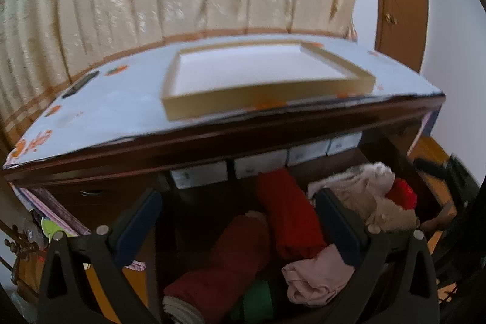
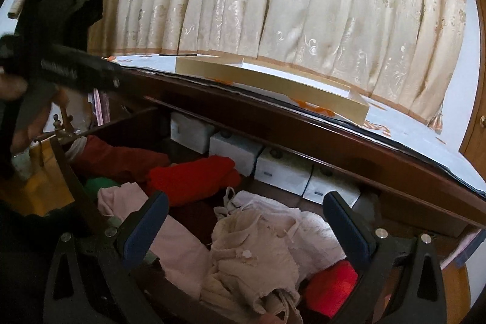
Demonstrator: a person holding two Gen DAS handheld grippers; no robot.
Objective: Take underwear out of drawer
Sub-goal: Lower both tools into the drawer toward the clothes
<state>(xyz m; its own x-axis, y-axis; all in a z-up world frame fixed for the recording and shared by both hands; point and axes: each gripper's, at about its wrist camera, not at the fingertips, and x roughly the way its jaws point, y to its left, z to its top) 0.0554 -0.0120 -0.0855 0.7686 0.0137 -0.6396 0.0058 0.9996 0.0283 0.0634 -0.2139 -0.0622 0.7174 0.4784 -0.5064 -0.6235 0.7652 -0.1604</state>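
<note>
Holding nothing, two tools [image 1: 238,220] [image 2: 246,228] flank one drawer [image 2: 70,169].

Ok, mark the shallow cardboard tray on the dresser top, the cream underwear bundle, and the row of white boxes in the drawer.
shallow cardboard tray [image 1: 267,102]: left wrist view, on its near side wall.
cream underwear bundle [image 2: 258,257]: right wrist view, on the crumpled middle.
white boxes [image 2: 282,169]: right wrist view, on one box's front.

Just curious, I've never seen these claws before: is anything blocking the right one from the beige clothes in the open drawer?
Nothing visible does. The right claw hangs open over the beige garment, which lies on top of the pile in the drawer.
</note>
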